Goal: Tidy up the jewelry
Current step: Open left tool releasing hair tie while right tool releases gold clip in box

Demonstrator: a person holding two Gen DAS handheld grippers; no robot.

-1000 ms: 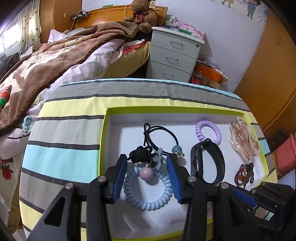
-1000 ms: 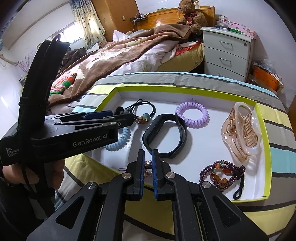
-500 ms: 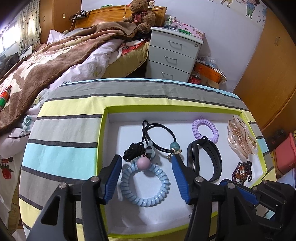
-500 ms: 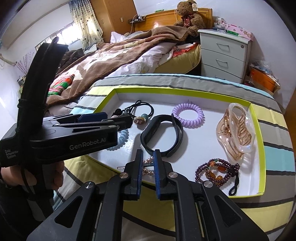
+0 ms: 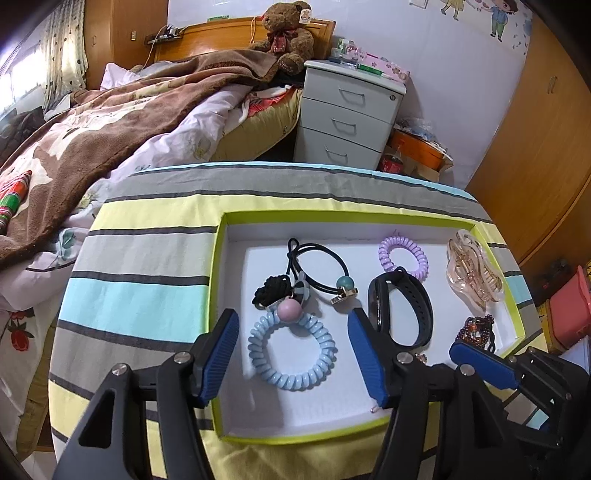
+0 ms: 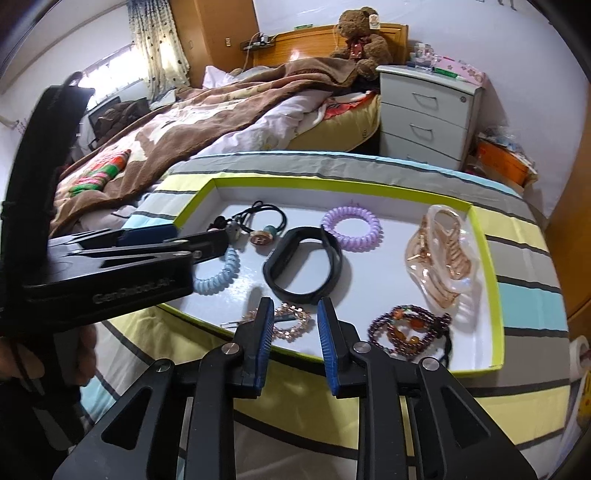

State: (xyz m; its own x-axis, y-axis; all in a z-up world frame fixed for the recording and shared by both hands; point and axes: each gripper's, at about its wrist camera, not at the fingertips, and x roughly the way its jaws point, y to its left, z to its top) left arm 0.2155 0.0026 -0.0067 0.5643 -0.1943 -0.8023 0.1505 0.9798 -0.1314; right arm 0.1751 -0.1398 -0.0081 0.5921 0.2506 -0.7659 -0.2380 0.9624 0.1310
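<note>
A white tray with a lime rim [image 5: 218, 273] [image 6: 493, 269] lies on a striped cloth. In it lie a blue coil hair tie [image 5: 291, 352] [image 6: 218, 275], a pink-bead tie [image 5: 289, 309], a black elastic with a teal bead [image 5: 325, 269] [image 6: 264, 218], a black wristband [image 5: 402, 314] [image 6: 303, 264], a purple coil tie [image 5: 402, 254] [image 6: 351, 223], a clear amber claw clip [image 5: 472, 273] [image 6: 439, 254], a dark bead bracelet [image 5: 476, 330] [image 6: 406, 328] and a rose-gold chain bracelet [image 6: 291, 321]. My left gripper [image 5: 293, 347] is open above the blue coil tie, empty. My right gripper [image 6: 295, 325] is open over the chain bracelet.
The striped cloth [image 5: 140, 258] covers a round-edged table. Behind it are a bed with a brown blanket [image 5: 110, 122], a grey drawer unit [image 5: 347, 114] and a teddy bear [image 5: 284, 33]. A wooden wardrobe [image 5: 535, 147] stands at the right. My left gripper body [image 6: 110, 266] crosses the right wrist view.
My left gripper has pulled back and opened wider over the blue coil tie. My right gripper, shut on the chain bracelet earlier, has opened and the bracelet lies in the tray.
</note>
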